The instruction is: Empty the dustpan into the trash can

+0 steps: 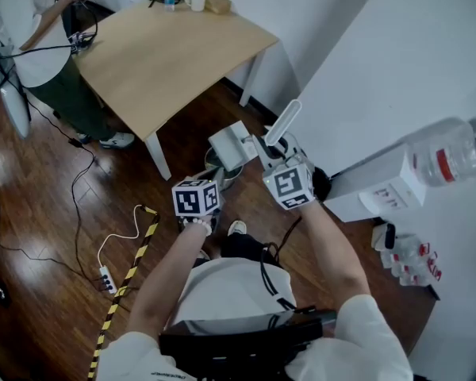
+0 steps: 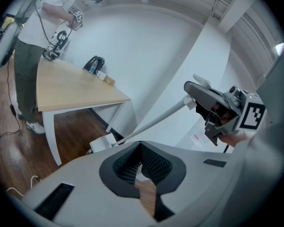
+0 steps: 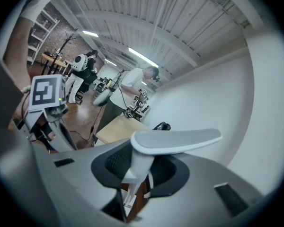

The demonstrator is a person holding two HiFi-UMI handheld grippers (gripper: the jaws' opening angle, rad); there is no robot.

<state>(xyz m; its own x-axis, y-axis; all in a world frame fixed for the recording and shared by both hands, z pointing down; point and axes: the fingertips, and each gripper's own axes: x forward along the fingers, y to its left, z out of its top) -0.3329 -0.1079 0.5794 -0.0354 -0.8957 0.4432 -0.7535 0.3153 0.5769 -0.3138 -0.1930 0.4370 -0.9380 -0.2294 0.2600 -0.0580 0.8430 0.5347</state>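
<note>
Dustpan [image 1: 232, 144] hangs clamped by its handle [image 3: 176, 140] in right gripper [image 3: 136, 171], left gripper [image 2: 141, 168] pinched closed, empty, alongside.

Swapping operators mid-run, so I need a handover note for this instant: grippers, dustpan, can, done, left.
Right gripper: shut on the dustpan handle, carrying the pan.
Left gripper: jaws together, nothing between them, next to the right one.
Dustpan: near the table leg, over a dark rim that looks like the trash can, which the pan mostly hides.
Done: the pan is at the can. Can't tell whether it has emptied.
Left: probably tip it fully, check it is empty, then set it down.
</note>
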